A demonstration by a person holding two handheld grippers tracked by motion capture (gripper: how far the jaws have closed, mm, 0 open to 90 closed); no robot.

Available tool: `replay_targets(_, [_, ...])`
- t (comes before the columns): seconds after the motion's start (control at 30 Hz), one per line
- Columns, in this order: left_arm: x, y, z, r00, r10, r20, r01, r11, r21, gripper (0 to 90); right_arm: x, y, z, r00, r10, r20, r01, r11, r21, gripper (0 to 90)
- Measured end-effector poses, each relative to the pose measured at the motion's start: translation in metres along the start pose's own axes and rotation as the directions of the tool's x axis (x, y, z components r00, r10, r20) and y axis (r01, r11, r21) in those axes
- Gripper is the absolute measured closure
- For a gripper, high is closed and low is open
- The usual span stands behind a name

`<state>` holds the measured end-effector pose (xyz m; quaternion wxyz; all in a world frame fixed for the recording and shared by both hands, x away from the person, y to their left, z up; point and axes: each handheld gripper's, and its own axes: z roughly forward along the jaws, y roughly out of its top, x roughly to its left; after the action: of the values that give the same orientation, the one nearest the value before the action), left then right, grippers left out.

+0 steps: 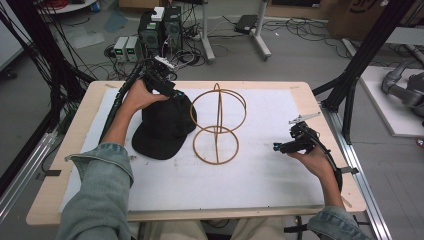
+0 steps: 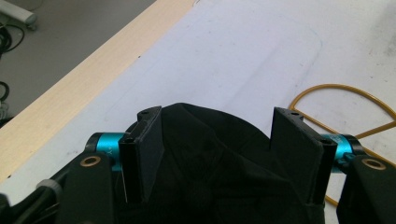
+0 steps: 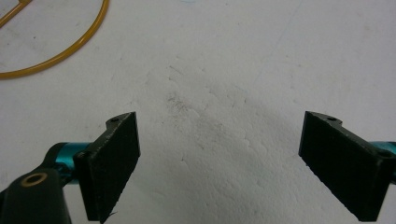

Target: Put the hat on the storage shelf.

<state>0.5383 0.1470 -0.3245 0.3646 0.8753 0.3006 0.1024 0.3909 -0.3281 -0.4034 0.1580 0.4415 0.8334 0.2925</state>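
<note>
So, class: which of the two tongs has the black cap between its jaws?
The left tongs: their jaws straddle the black fabric cap, while the right tongs stand open above bare white mat.

white mat, wooden table, grey power boxes on floor

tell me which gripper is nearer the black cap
Left. The left gripper is at the black cap, at its far edge, its open jaws straddling the fabric. The right gripper sits apart at the table's right side, beyond the gold wire stand.
</note>
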Motion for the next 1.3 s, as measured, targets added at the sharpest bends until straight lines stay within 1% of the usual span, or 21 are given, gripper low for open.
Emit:
replay_targets(0.03, [0.001, 0.001, 0.004, 1.0, 0.006, 0.008, -0.006, 1.0, 0.007, 36.0, -0.001, -0.002, -0.001, 1.0, 0.008, -0.001, -0.008, 1.0, 0.005, 12.2])
replay_targets(0.07, [0.001, 0.001, 0.004, 1.0, 0.006, 0.008, -0.006, 1.0, 0.007, 36.1, -0.001, -0.002, -0.001, 1.0, 0.008, 0.0, -0.008, 1.0, 0.005, 12.2])
replay_targets(0.1, [0.0, 0.002, 0.008, 0.9999, 0.013, 0.007, -0.013, 0.9997, 0.02, 36.4, -0.002, -0.003, -0.001, 1.0, 0.003, 0.002, -0.003, 1.0, 0.002, 12.2])
replay_targets(0.17, [0.0, 0.003, 0.012, 0.9999, 0.011, 0.012, -0.011, 0.9998, 0.018, 37.0, -0.002, -0.003, -0.002, 1.0, 0.009, -0.001, -0.009, 1.0, 0.008, 12.2])
replay_targets(0.27, [-0.001, 0.003, 0.016, 0.9998, 0.021, 0.006, -0.021, 0.9994, 0.029, 39.5, -0.002, -0.003, -0.002, 1.0, 0.009, -0.003, -0.009, 1.0, 0.007, 12.2])
replay_targets(0.3, [-0.001, 0.002, 0.019, 0.9998, 0.016, 0.009, -0.016, 0.9991, 0.038, 39.5, -0.002, -0.003, -0.002, 1.0, 0.009, -0.003, -0.009, 1.0, 0.007, 12.2])
replay_targets(0.33, [-0.002, 0.001, 0.023, 0.9998, 0.021, -0.002, -0.021, 0.9978, 0.064, 41.5, -0.002, -0.003, -0.003, 1.0, 0.009, 0.001, -0.009, 1.0, 0.005, 12.2])
replay_targets(0.37, [-0.002, 0.001, 0.023, 0.9998, 0.021, -0.002, -0.021, 0.9978, 0.064, 41.9, -0.002, -0.003, -0.003, 1.0, 0.008, 0.001, -0.008, 1.0, 0.004, 12.2])
replay_targets(0.4, [-0.003, 0.0, 0.025, 0.9996, 0.025, -0.013, -0.023, 0.996, 0.086, 42.4, -0.002, -0.003, -0.003, 1.0, 0.009, -0.001, -0.009, 1.0, 0.002, 12.2])
replay_targets(0.43, [-0.003, 0.0, 0.025, 0.9996, 0.025, -0.013, -0.023, 0.996, 0.086, 43.1, -0.002, -0.003, -0.003, 1.0, 0.01, 0.0, -0.01, 1.0, 0.001, 12.2])
replay_targets(0.47, [-0.003, -0.001, 0.026, 0.9994, 0.027, -0.021, -0.025, 0.9948, 0.099, 44.0, -0.002, -0.003, -0.003, 0.9999, 0.012, -0.001, -0.012, 1.0, 0.001, 12.2])
replay_targets(0.5, [-0.003, -0.001, 0.026, 0.9992, 0.027, -0.028, -0.024, 0.9945, 0.102, 44.6, -0.002, -0.003, -0.003, 1.0, 0.005, 0.001, -0.005, 1.0, -0.003, 12.2])
replay_targets(0.6, [-0.002, -0.003, 0.026, 0.999, 0.026, -0.036, -0.022, 0.9946, 0.102, 46.2, -0.002, -0.003, -0.004, 1.0, 0.009, 0.0, -0.009, 1.0, -0.005, 12.2])
replay_targets(0.67, [-0.002, -0.003, 0.026, 0.9992, 0.025, -0.031, -0.021, 0.995, 0.097, 46.2, -0.003, -0.003, -0.004, 1.0, 0.007, -0.001, -0.007, 1.0, -0.009, 12.2])
replay_targets(0.83, [0.001, -0.008, 0.028, 0.9991, 0.015, -0.04, -0.01, 0.9932, 0.116, 47.4, -0.002, -0.003, -0.004, 1.0, 0.008, 0.001, -0.008, 1.0, -0.007, 12.2])
replay_targets(0.97, [0.001, -0.009, 0.029, 0.9994, 0.009, -0.034, -0.006, 0.9939, 0.11, 49.9, -0.002, -0.003, -0.004, 1.0, 0.003, -0.001, -0.003, 1.0, -0.003, 12.2])
replay_targets(1.0, [0.001, -0.01, 0.029, 0.9995, 0.013, -0.029, -0.01, 0.993, 0.117, 51.8, -0.003, -0.003, -0.003, 1.0, 0.001, -0.002, -0.001, 1.0, -0.005, 12.2])
replay_targets(1.03, [0.001, -0.01, 0.03, 0.9992, 0.017, -0.035, -0.013, 0.9923, 0.123, 51.8, -0.003, -0.003, -0.003, 1.0, 0.001, -0.002, -0.001, 1.0, -0.005, 12.2])
replay_targets(1.07, [0.001, -0.01, 0.031, 0.9992, 0.021, -0.035, -0.017, 0.9916, 0.129, 53.7, -0.002, -0.003, -0.003, 1.0, 0.007, 0.0, -0.007, 1.0, -0.001, 12.2])
replay_targets(1.1, [0.001, -0.01, 0.032, 0.9992, 0.016, -0.038, -0.011, 0.991, 0.133, 54.4, -0.003, -0.003, -0.003, 1.0, 0.005, 0.001, -0.005, 1.0, -0.003, 12.2])
replay_targets(1.3, [0.001, -0.012, 0.033, 0.999, 0.017, -0.042, -0.011, 0.989, 0.148, 59.2, -0.003, -0.003, -0.004, 1.0, 0.007, -0.001, -0.007, 1.0, -0.005, 12.2])
